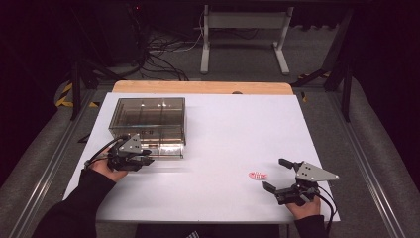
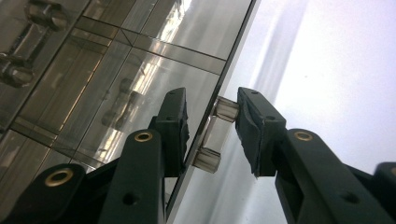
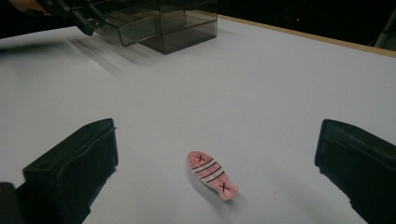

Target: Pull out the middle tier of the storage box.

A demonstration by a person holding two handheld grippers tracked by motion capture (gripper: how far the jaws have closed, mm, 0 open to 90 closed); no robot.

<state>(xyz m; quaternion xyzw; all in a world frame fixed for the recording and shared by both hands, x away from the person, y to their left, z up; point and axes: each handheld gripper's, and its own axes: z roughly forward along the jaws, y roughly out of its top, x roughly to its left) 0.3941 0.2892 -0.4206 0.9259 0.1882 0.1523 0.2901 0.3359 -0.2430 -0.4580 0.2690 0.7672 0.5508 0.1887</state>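
Note:
A smoky clear plastic drawer box stands at the table's left, with its lower drawer drawn out a little toward me. My left gripper is at that drawer's front. In the left gripper view its jaws close on the drawer's clear handle and front panel, one jaw on each side. A small pink fish-shaped piece with black stripes lies flat on the white table. My right gripper stands open just right of it. The fish lies between and ahead of the wide-apart jaws.
The white table top has a wooden strip along its far edge. Beyond it stand a white desk frame and floor cables. The box and left gripper show far off in the right gripper view.

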